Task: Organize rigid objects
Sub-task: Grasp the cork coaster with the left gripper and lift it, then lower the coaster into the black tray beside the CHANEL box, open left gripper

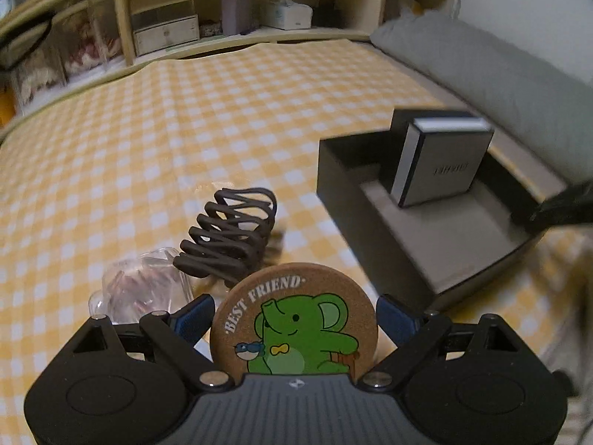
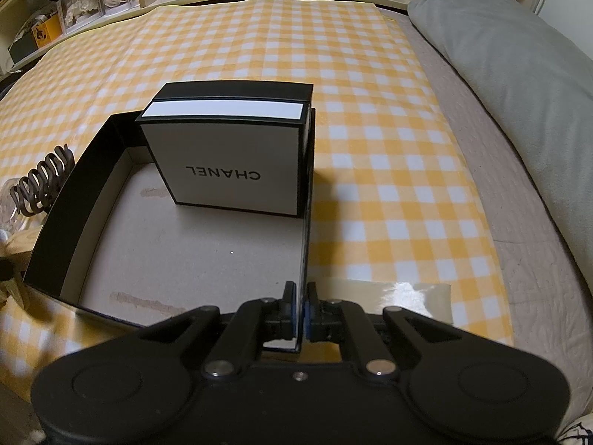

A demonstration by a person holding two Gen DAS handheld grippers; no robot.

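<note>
On the checked cloth [image 2: 370,111] sat the black tray [image 2: 55,222], its near wall clamped by the right gripper [image 2: 301,319]. The left gripper [image 1: 294,319], spread wide, held the cork coaster [image 1: 292,319] edgewise.

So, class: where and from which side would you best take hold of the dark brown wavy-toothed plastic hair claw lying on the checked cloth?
Grip the dark brown wavy-toothed plastic hair claw across its two rows of teeth, coming from above. It lies on its side, so the looped rows give two opposed faces; the transparent plastic item crowds its near end.
</note>
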